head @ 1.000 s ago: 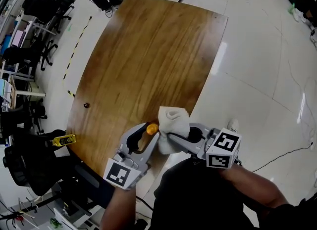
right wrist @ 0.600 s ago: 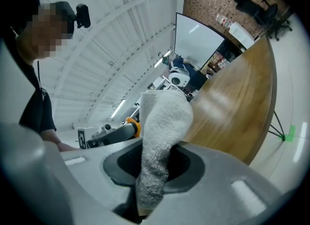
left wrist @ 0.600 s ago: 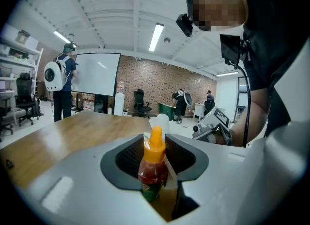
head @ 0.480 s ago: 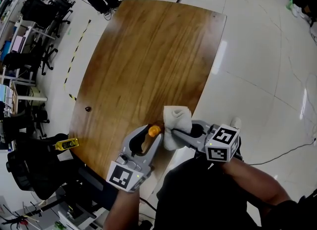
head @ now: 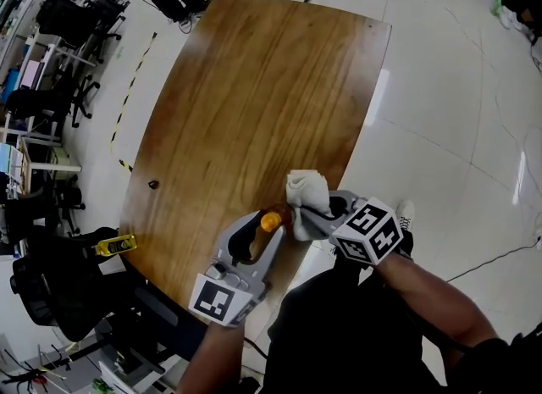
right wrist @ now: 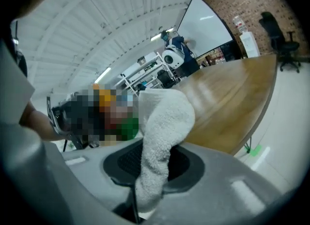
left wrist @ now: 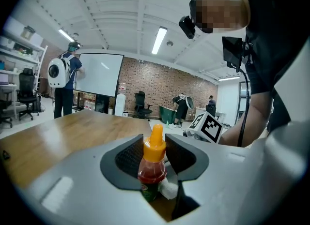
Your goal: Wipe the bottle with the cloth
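Left gripper (left wrist: 155, 146) jaws pinch the bottle (left wrist: 152, 167) upright: a small clear bottle of red sauce with an orange nozzle cap and a green label. Right gripper (right wrist: 155, 163) jaws are clamped on the cloth (right wrist: 163, 122), a bunched white terry. It touches the bottle's side above the table's (head: 254, 87) near edge.

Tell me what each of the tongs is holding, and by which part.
Left tongs: the bottle, gripped around its red body below the orange cap. Right tongs: the white cloth, pinched at its lower end, the rest bunched above.
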The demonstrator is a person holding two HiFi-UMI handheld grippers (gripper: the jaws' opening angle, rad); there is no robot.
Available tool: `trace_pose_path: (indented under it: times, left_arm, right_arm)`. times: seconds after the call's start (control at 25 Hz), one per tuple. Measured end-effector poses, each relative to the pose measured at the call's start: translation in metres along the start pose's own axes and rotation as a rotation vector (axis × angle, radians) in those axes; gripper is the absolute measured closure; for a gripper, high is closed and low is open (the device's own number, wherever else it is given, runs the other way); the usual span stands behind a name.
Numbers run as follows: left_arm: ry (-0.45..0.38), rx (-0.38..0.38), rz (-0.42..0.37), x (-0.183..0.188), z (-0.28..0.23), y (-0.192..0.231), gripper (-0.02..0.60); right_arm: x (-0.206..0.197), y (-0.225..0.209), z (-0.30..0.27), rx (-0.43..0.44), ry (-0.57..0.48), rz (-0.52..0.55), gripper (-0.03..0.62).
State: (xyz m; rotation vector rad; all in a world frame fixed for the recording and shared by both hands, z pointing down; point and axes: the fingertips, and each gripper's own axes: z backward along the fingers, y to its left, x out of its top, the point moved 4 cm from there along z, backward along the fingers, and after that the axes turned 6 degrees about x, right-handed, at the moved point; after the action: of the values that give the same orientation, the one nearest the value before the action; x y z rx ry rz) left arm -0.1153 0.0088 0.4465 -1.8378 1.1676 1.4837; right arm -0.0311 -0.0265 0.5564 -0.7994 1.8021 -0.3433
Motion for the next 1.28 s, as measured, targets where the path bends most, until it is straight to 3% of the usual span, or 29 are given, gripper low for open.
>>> trace_pose_path:
  times: [0.36,0.56,0.72,0.92,1.08,1.2,1.28]
  left_arm:
    - [-0.066,-0.004,0.002,-0.002,-0.002,-0.002,0.425]
    - [-0.084,-0.007,-0.006,-0.003,0.000,0.001,0.426]
    - [-0.093,-0.009,-0.021,-0.002,-0.001,-0.003,0.426]
    - [-0.117,0.000,-0.032,0.003,-0.002,-0.006,0.428]
    - [-0.096,-0.012,-0.052,0.003,-0.003,-0.010,0.428]
    - [-0.067,-0.026,-0.077,0.001,-0.002,-0.010,0.428]
    - [-0.059,-0.033,-0.086,0.000,0.000,-0.008,0.428]
  right_arm:
    - [-0.002,-0.008,-0.013,-0.152,0.250,0.187,0.520]
    - [0.003,-0.011,-0.012,-0.124,0.320,0.167,0.520]
    - [0.036,-0.013,0.021,0.043,0.215,0.072,0.519]
    - [0.096,0.002,0.029,0.378,0.164,-0.003,0.520]
    - [0.110,0.018,0.000,0.570,0.326,0.043,0.520]
    - [0.103,0.022,-0.024,0.636,0.484,0.093,0.519]
    - [0.101,0.021,-0.035,0.660,0.532,0.094,0.519]
